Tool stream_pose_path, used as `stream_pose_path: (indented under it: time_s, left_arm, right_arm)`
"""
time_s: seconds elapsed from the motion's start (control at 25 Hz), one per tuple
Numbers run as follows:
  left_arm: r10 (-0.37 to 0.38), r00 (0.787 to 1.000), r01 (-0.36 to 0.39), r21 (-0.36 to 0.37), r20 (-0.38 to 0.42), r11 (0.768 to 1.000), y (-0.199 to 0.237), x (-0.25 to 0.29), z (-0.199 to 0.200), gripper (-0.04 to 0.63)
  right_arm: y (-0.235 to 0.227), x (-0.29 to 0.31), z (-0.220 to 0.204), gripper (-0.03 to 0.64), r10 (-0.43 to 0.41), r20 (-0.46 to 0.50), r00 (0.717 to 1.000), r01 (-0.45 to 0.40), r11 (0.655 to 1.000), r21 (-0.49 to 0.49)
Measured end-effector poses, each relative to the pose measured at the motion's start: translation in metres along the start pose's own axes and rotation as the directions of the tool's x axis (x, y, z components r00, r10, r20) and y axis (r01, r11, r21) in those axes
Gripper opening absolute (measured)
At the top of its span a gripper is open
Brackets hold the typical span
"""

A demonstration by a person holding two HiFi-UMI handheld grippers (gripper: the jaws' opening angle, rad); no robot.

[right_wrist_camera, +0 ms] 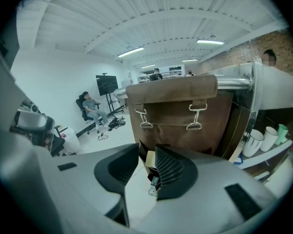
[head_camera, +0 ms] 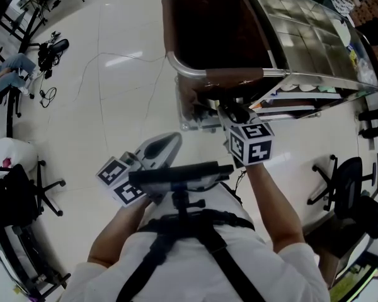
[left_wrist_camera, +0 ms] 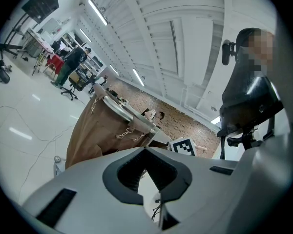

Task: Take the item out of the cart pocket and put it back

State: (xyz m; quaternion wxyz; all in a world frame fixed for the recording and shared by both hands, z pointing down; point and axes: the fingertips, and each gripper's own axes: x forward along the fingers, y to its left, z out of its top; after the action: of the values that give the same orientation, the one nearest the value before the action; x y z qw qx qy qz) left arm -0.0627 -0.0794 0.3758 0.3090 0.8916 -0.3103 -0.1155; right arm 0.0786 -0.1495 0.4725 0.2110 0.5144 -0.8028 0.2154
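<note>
White floor [head_camera: 113,74] spreads around a steel cart [head_camera: 302,36]. At 7 o'clock in the head view, the left tool [left_wrist_camera: 144,149] points upward, jaws together on nothing. At 12 o'clock, the right tool [right_wrist_camera: 146,150] has its jaws apart at the brown bag's [right_wrist_camera: 180,116] pocket, with a small tan box [right_wrist_camera: 150,159] between the tips, seemingly unsqueezed. Closing off-centre could tip the box or snag the pocket's lip. No writing is readable, only square markers [head_camera: 252,145].

Cart [head_camera: 302,33] ahead of me, bag [head_camera: 215,76] hung on its left end, my right gripper [head_camera: 234,113] just before the bag, my left gripper [head_camera: 172,139] nearer me, to its left.
</note>
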Motion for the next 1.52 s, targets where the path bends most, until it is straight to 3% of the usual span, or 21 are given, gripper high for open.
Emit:
stream_pose_path:
  time_s: [0.44,0.68,1.52]
  left_arm:
    - [-0.002,1.0,0.002,-0.008,-0.012,1.0,-0.002,0.002,-0.004,-0.008]
    - [-0.005,1.0,0.005,-0.01,-0.023,1.0,-0.004,0.004,-0.008,-0.008]
    - [-0.014,0.999,0.013,-0.016,-0.045,1.0,-0.005,0.009,-0.012,-0.008]
  right_arm:
    - [0.008,-0.022,-0.002,0.092,0.012,0.019,1.0,-0.013,1.0,0.013]
    - [0.007,-0.035,-0.006,0.003,0.007,0.035,0.999,-0.008,1.0,0.027]
    - [0.027,-0.08,-0.014,0.0,0.038,0.105,0.994,-0.044,0.997,0.061]
